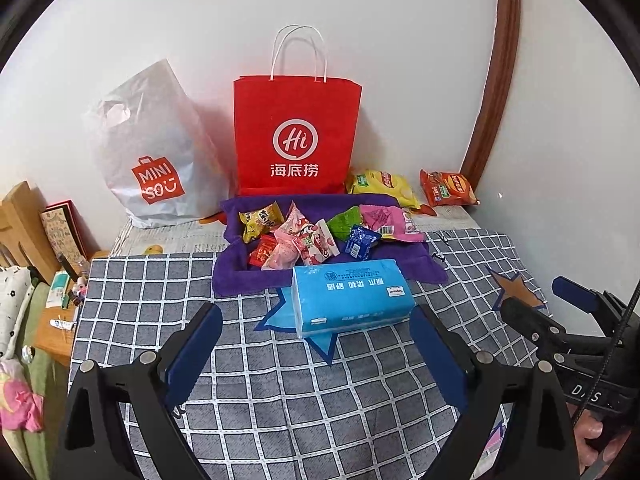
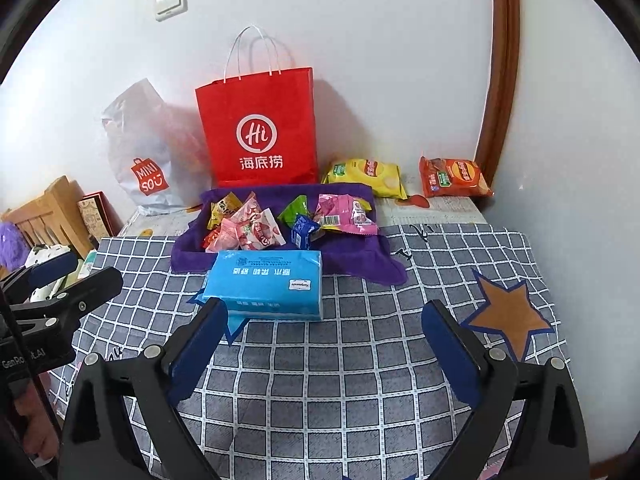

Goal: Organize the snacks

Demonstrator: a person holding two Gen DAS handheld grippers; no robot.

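Observation:
Several small snack packets (image 1: 320, 232) (image 2: 280, 220) lie in a heap on a purple cloth (image 1: 236, 276) (image 2: 360, 264). A yellow chip bag (image 1: 382, 186) (image 2: 366, 176) and an orange chip bag (image 1: 448, 188) (image 2: 454, 178) lie behind it by the wall. A red paper bag (image 1: 296, 136) (image 2: 260, 132) stands upright behind the cloth. My left gripper (image 1: 316, 332) is open and empty, just short of a blue tissue pack (image 1: 352, 296) (image 2: 266, 284). My right gripper (image 2: 324, 330) is open and empty, right of the pack.
A white Miniso plastic bag (image 1: 152, 160) (image 2: 148, 160) stands left of the red bag. The bed has a grey checked cover (image 1: 300, 380) (image 2: 360, 380). A wooden bedside stand with small items (image 1: 52, 264) is at the left. The wall is close behind.

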